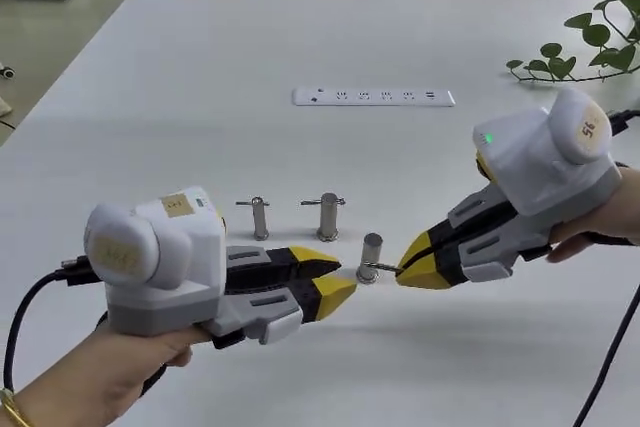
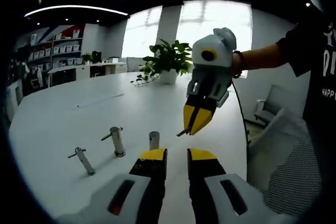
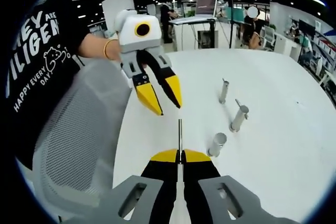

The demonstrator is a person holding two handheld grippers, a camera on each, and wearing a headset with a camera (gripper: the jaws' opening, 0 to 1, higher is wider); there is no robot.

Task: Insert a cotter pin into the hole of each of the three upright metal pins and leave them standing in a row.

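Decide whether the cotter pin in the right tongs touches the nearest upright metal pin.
Apart. The right gripper view shows bare table between the cotter pin and metal pin.

Open-plan office: long white table [image 1: 300, 27] with power strip [image 1: 372, 97], mesh chair [image 3: 79, 140], laptop [image 3: 206, 1], wall shelving [image 2: 50, 48], potted plant [image 2: 167, 59].

The right tongs [image 3: 179, 153] hide the cotter pin's [image 3: 179, 136] rear; the near metal pin's [image 1: 371, 252] hole is too small to see.

Satiny metal pins [image 1: 371, 253], matt white table [image 1: 300, 47]
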